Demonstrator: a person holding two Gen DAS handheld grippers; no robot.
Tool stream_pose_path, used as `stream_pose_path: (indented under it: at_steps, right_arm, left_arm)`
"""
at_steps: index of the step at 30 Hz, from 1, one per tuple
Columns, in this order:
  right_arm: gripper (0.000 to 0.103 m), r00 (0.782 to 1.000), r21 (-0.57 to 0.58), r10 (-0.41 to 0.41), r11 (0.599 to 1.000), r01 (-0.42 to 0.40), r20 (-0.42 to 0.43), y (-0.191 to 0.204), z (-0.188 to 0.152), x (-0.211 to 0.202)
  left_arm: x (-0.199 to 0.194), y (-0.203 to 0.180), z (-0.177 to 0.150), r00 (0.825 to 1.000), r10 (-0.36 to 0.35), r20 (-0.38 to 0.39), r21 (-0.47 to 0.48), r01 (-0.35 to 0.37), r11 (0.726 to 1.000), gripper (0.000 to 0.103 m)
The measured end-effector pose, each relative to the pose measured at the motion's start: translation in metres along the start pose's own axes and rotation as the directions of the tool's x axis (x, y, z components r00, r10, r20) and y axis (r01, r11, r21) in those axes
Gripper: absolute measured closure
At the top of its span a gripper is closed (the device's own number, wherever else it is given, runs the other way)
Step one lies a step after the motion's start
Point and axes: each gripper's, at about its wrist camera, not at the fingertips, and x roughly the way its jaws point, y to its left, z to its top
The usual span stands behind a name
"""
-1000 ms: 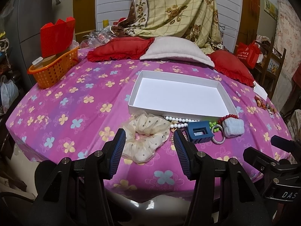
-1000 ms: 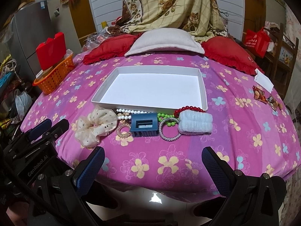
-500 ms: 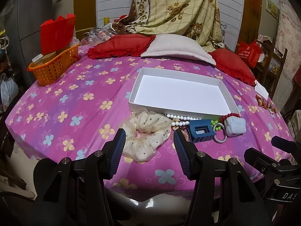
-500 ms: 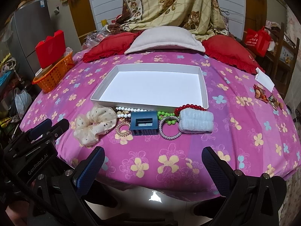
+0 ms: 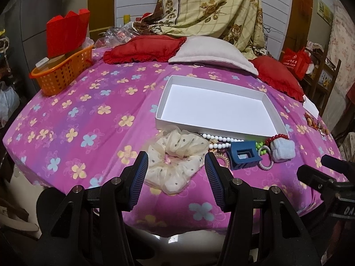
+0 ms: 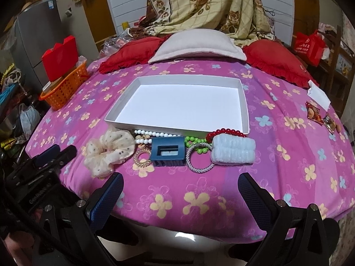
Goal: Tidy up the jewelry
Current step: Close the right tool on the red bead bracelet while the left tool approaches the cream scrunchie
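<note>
Fingers of the left gripper [image 5: 176, 173] stand partly apart and hold nothing, with the cream scrunchie [image 5: 177, 159] seen between them on the cloth, while the right gripper [image 6: 180, 196] has its fingers wide apart, empty, above the near edge of the table. Jewelry lies in a row just in front of the empty white tray [image 6: 177, 102]: white beads [image 6: 153, 135], a blue hair clip [image 6: 168, 151], a silver bracelet [image 6: 199, 161], red beads [image 6: 224, 132] and a pale blue band [image 6: 233, 150]. Pink flowered cloth [image 6: 199, 199] covers the table, with an orange basket [image 6: 64, 88] at the left and red and grey cushions [image 6: 195, 44] at the far side, under a hanging flowered blanket [image 6: 210, 4].
</note>
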Motion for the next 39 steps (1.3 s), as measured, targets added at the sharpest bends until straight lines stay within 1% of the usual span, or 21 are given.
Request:
stream_pose_path:
  at_steps: [4,6,8,11,13,15,16,17,20,21,24,27,31,32,33,35,36,39]
  right_arm:
    - [0.001,0.997,0.001,0.057,0.998,-0.057,-0.052,-0.013,0.005,0.024]
    - [0.001,0.994,0.008,0.086,0.996,-0.086,-0.065,-0.021,0.008,0.033]
    - [0.001,0.993,0.009,0.096,0.995,-0.095,-0.065,-0.028,0.013,0.04]
    - [0.001,0.995,-0.014,0.086,0.996,-0.087,-0.053,-0.039,0.02,0.046]
    - [0.001,0.997,-0.034,0.061,0.997,-0.062,-0.055,-0.048,0.023,0.05]
    - [0.001,0.998,-0.036,0.03,0.999,-0.032,-0.064,-0.062,0.023,0.055]
    - [0.001,0.998,-0.029,0.024,0.999,-0.026,-0.066,-0.069,0.023,0.057]
    - [0.004,0.998,-0.021,0.022,0.999,-0.024,-0.067,-0.075,0.023,0.059]
    - [0.017,0.997,0.0,0.018,1.0,-0.018,-0.078,-0.092,0.025,0.066]
    - [0.02,0.997,0.006,0.013,1.0,-0.013,-0.081,-0.096,0.026,0.068]
    - [0.023,0.997,0.003,0.006,1.0,-0.006,-0.072,-0.104,0.029,0.071]
    - [0.023,0.998,-0.008,0.01,1.0,-0.011,-0.063,-0.107,0.032,0.072]
    - [0.025,0.998,-0.036,0.029,0.999,-0.031,-0.053,-0.104,0.041,0.076]
    - [0.031,0.998,-0.055,0.027,0.998,-0.03,-0.051,-0.102,0.044,0.077]
    - [0.039,0.998,-0.078,0.025,0.997,-0.029,-0.054,-0.099,0.047,0.08]
    - [0.047,0.998,-0.113,0.025,0.993,-0.032,-0.065,-0.097,0.053,0.087]
    - [0.05,0.997,-0.126,0.026,0.991,-0.035,-0.07,-0.097,0.054,0.091]
    - [0.052,0.993,-0.159,0.047,0.985,-0.064,-0.109,-0.097,0.057,0.1]
  left_arm:
    - [0.013,0.01,0.003,0.999,-0.033,-0.038,0.0,0.033,0.999,0.05]
    - [0.022,0.016,0.005,0.996,-0.055,-0.069,-0.007,0.055,0.998,0.05]
    - [0.034,0.024,0.006,0.991,-0.079,-0.11,-0.021,0.077,0.997,0.05]
    - [0.048,0.036,0.009,0.983,-0.102,-0.153,-0.052,0.095,0.994,0.05]
    - [0.055,0.039,0.01,0.98,-0.108,-0.165,-0.066,0.098,0.993,0.05]
    - [0.061,0.041,0.013,0.978,-0.118,-0.172,-0.074,0.107,0.992,0.048]
    - [0.064,0.041,0.015,0.978,-0.124,-0.171,-0.077,0.112,0.991,0.045]
    - [0.066,0.041,0.017,0.977,-0.133,-0.169,-0.081,0.12,0.989,0.045]
    - [0.075,0.033,0.023,0.97,-0.167,-0.176,-0.082,0.154,0.985,0.045]
    - [0.077,0.031,0.025,0.968,-0.176,-0.18,-0.08,0.164,0.983,0.044]
    - [0.082,0.018,0.031,0.963,-0.19,-0.191,-0.057,0.182,0.982,0.044]
    - [0.086,0.007,0.035,0.96,-0.196,-0.2,-0.027,0.195,0.98,0.044]
    - [0.093,0.001,0.036,0.961,-0.186,-0.206,-0.014,0.187,0.982,0.044]
    - [0.095,0.001,0.036,0.959,-0.186,-0.212,-0.018,0.186,0.982,0.044]
    - [0.098,0.0,0.036,0.957,-0.187,-0.22,-0.025,0.186,0.982,0.044]
    - [0.102,0.001,0.035,0.954,-0.189,-0.234,-0.037,0.186,0.982,0.044]
    - [0.102,0.0,0.035,0.953,-0.188,-0.236,-0.038,0.185,0.982,0.044]
    - [0.103,0.001,0.033,0.955,-0.179,-0.238,-0.035,0.176,0.984,0.044]
